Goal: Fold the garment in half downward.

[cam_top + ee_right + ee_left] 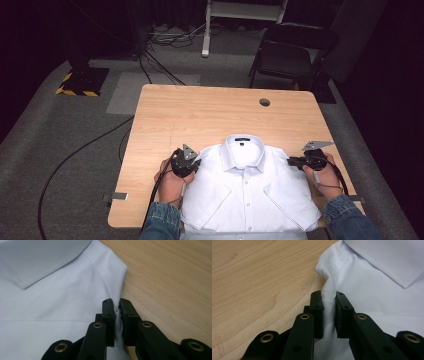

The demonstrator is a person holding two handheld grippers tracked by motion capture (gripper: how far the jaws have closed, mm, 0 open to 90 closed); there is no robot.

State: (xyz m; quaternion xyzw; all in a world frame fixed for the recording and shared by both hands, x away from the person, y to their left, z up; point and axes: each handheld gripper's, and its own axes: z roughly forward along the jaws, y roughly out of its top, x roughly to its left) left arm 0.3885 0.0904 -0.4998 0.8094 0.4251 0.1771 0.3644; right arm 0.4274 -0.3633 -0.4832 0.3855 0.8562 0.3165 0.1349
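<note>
- White shirt (245,192) is lying face up, collar toward the far edge, hem hanging over the table's (200,110) near edge.
- Left gripper (328,297) is pinching one shoulder seam; right gripper (117,305) is pinching the other.
- Symmetric holds are probably keeping the cloth taut for lifting or folding.
</note>
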